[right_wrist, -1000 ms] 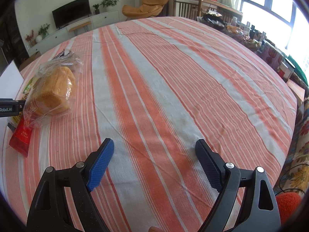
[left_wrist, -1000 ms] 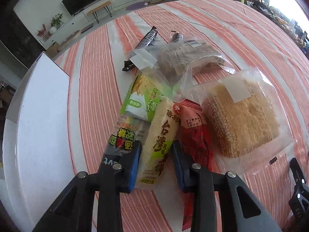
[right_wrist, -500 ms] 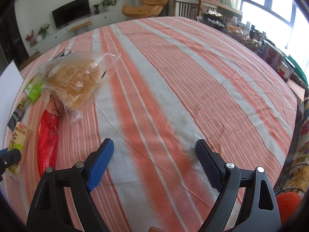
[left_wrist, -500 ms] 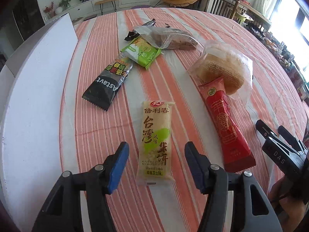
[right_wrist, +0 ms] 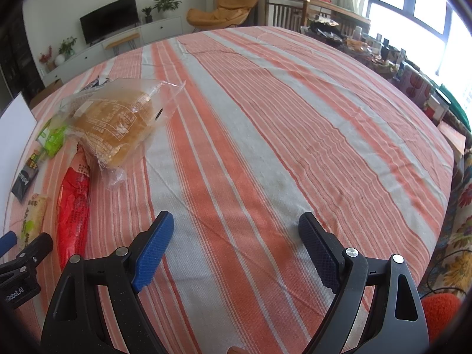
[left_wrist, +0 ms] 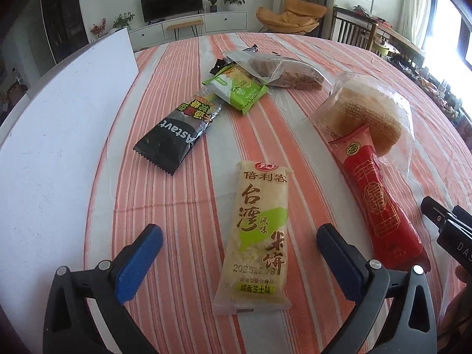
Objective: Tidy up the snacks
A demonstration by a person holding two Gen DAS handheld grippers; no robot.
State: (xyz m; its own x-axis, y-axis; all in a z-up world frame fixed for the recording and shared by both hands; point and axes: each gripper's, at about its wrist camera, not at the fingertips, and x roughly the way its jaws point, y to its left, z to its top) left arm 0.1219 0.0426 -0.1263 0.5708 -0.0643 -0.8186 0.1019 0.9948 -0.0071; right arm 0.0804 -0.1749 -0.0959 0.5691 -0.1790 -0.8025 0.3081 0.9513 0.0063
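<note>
Moved: rice cracker (left_wrist: 256, 236), pulled out of the snack pile; lies flat on bench (left_wrist: 188, 194), apart. Left tool (left_wrist: 239, 243): jaws just opened, released, cracker between them untouched. Right tool (right_wrist: 236, 236): released, idle. One snack placed; others pending.

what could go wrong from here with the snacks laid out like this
1. The red packet has its top end against the clear bread bag; pulling either may drag the other.
2. The green packet overlaps the brown-cake bag and black packet, so a grab there could catch two.
3. The open left tool straddles the yellow rice cracker; squeezing hard may crush it.
</note>
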